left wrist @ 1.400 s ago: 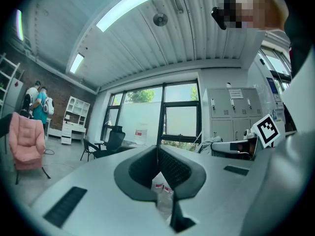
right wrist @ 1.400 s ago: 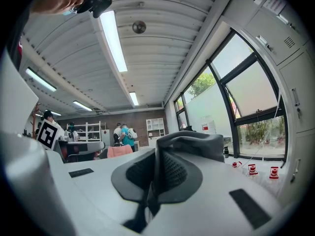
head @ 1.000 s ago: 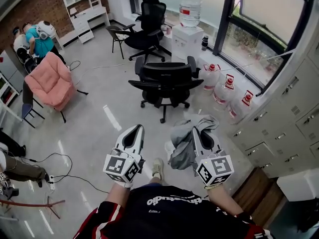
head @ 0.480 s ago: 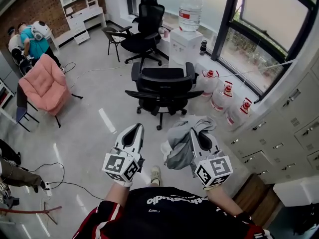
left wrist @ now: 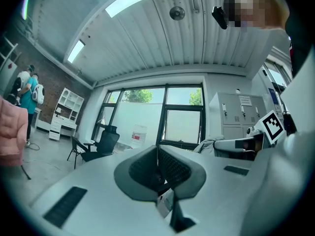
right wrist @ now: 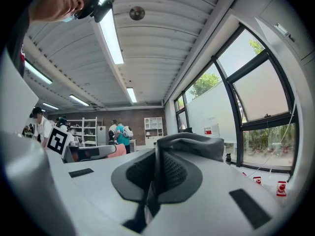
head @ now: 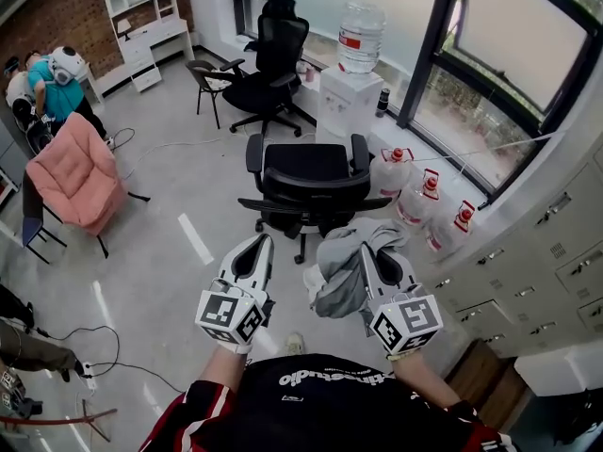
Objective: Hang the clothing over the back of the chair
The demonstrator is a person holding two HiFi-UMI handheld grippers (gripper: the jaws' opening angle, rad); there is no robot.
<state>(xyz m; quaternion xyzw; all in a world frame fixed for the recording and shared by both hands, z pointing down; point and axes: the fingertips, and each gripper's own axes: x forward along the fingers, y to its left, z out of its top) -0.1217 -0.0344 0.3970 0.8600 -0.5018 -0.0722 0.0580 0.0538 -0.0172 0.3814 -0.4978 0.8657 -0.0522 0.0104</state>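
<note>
A black office chair (head: 311, 182) stands just ahead of me, its backrest on the near side. My right gripper (head: 375, 244) is shut on a grey piece of clothing (head: 344, 266), which hangs bunched to its left, short of the chair. In the right gripper view the grey cloth (right wrist: 194, 142) is folded over the shut right gripper (right wrist: 158, 168). My left gripper (head: 252, 249) is level with it on the left, shut with nothing in it. In the left gripper view the left gripper (left wrist: 157, 165) has its pads pressed together, and the clothing (left wrist: 210, 144) shows at the right.
A water dispenser (head: 353, 73) and spare water bottles (head: 429, 191) stand by the window behind the chair. A second black chair (head: 268, 59) is farther back. A pink armchair (head: 71, 172) is at the left, lockers (head: 556, 252) at the right, cables (head: 57, 347) on the floor.
The black chair has drawn nearer and more central in the head view. Both grippers hold the same pose, the right one still gripping the clothing.
</note>
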